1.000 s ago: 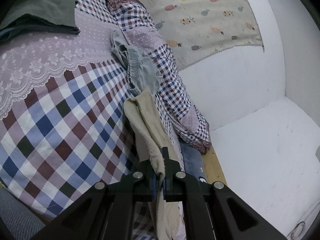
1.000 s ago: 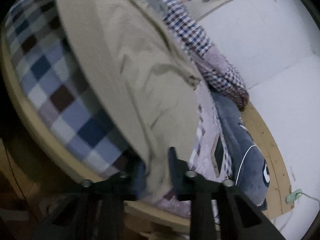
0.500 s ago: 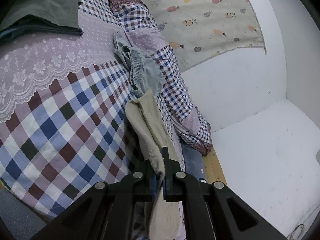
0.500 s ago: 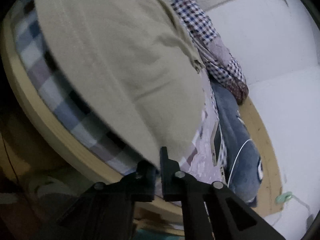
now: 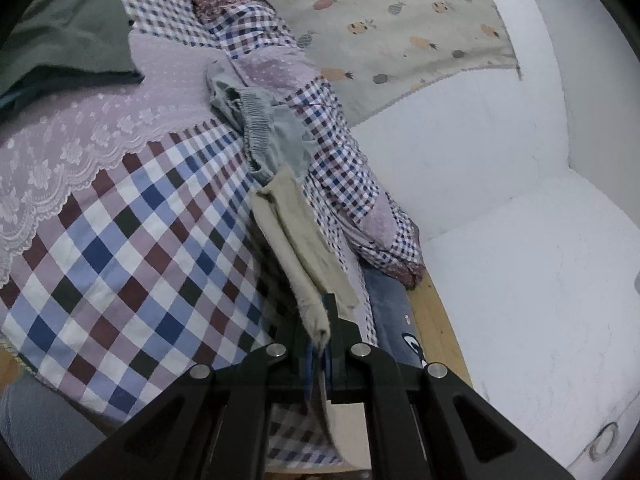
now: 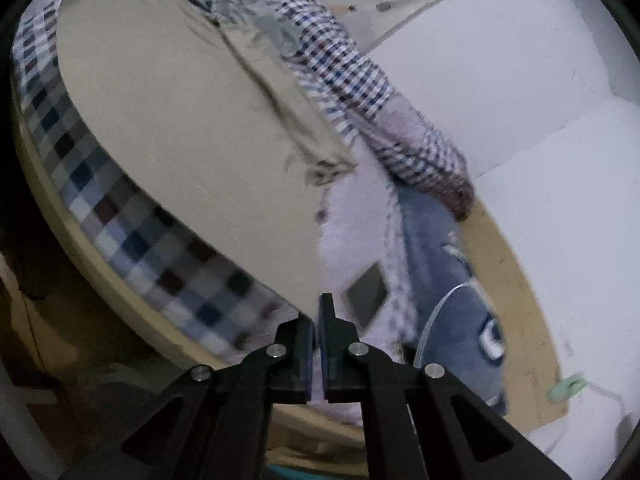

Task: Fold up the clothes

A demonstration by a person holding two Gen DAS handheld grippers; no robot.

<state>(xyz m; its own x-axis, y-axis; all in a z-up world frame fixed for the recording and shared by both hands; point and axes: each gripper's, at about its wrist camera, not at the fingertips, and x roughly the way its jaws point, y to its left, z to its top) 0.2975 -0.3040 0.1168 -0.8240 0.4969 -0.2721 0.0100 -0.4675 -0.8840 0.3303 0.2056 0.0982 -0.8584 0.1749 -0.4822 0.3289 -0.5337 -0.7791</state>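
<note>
Left wrist view: the left gripper (image 5: 320, 330) has its jaws closed tight on a bunched edge of the beige garment (image 5: 298, 240), which stretches taut from the jaws up across the bed (image 5: 120, 248). That bed carries a checked cover in blue, maroon and white, with a lilac lace-edged cloth (image 5: 80, 140) over its far part. At the far end of the beige garment lies a crumpled grey-blue garment (image 5: 272, 132) with an elastic waistband, its near edge touching the beige cloth. Beside both runs a rolled checked quilt (image 5: 344, 168), lying between the beige garment and the white wall (image 5: 460, 152). A dark green folded cloth (image 5: 68, 32) sits at the bed's far corner, well apart from the beige garment. A pineapple-print cloth (image 5: 400, 20) hangs on the wall.

Right wrist view: the right gripper (image 6: 316, 320) has its jaws pressed together on the lowest corner of the beige garment (image 6: 180, 120), which spreads wide above the jaws as a broad sheet and hides much of the bed. The picture is blurred. Beside the garment's frayed edge lies the checked quilt (image 6: 360, 80), and below that a blue plush toy (image 6: 460, 280) rests on the bed's wooden frame (image 6: 516, 300).
</note>
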